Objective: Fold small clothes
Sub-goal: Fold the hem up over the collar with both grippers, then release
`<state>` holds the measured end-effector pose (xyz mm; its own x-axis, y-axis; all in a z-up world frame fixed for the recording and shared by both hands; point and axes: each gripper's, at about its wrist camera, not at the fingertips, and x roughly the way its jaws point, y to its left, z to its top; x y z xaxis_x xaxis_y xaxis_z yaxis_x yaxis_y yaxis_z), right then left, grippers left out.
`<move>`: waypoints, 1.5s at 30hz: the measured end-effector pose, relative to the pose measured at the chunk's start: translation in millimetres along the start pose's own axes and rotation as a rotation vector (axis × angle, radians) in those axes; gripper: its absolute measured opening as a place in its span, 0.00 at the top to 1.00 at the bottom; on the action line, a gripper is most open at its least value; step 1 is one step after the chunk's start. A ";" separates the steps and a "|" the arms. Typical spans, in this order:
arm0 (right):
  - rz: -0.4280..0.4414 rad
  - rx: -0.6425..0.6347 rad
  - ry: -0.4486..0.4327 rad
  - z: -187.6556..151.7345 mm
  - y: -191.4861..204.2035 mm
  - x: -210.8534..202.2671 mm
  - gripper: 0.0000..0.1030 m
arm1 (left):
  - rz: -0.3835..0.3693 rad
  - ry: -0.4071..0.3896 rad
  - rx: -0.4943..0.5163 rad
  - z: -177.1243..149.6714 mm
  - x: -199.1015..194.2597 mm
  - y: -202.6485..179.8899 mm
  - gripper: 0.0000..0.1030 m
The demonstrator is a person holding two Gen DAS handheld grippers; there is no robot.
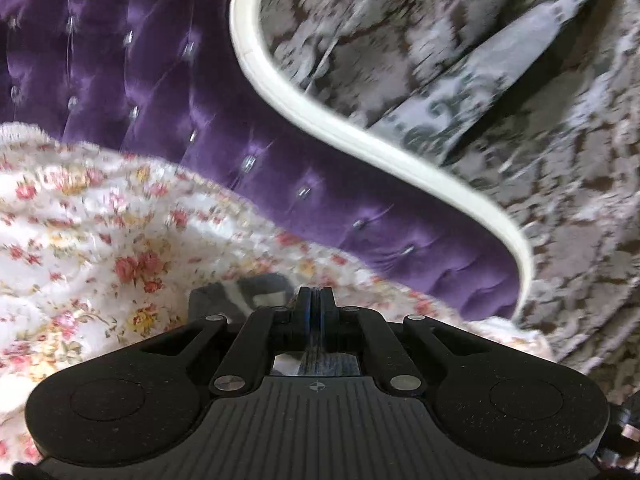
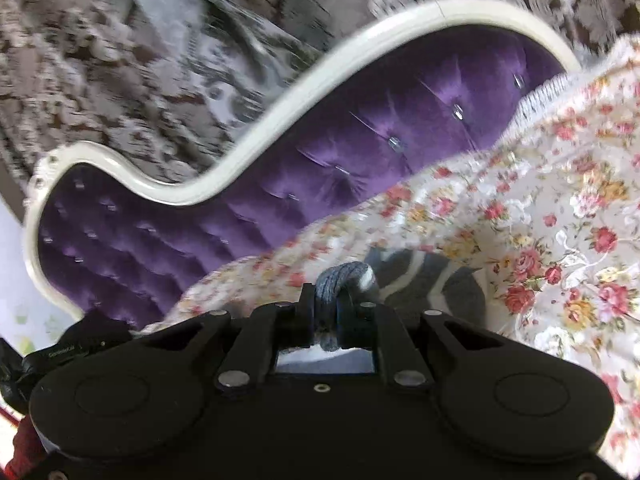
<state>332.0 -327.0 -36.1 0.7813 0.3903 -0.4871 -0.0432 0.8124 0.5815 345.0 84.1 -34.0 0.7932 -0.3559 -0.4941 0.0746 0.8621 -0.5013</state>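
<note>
A small grey garment with white stripes [image 2: 424,280] lies on the floral bedspread [image 2: 540,208]. My right gripper [image 2: 326,300] is shut on a bunched fold of this grey garment, which bulges up between the fingers. In the left wrist view my left gripper [image 1: 316,304] is shut, its jaws pressed together, with a thin dark layer of the garment between them. More of the grey garment [image 1: 248,292] shows just left of and behind its fingers, on the bedspread [image 1: 100,232].
A purple tufted headboard [image 1: 168,100] with a curved cream frame [image 1: 320,120] rises behind the bed; it also shows in the right wrist view [image 2: 360,148]. Patterned brown and grey wallpaper [image 1: 540,160] lies beyond. Both views are motion blurred.
</note>
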 end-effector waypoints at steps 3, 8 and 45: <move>-0.042 0.012 0.026 -2.6 -10.8 20.4 0.76 | 0.049 0.021 0.008 -6.1 24.1 8.4 0.95; -0.063 0.037 0.018 -2.9 -23.7 30.5 0.25 | 0.109 0.008 0.001 -7.2 35.6 17.7 0.44; -0.332 -0.155 0.073 13.8 0.3 63.0 0.22 | 0.149 0.195 0.446 -76.7 35.3 -23.2 0.26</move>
<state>389.8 -308.2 -57.7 0.7221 0.1197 -0.6813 0.1073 0.9536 0.2813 324.9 23.9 -94.3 0.6902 -0.2417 -0.6821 0.2543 0.9635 -0.0841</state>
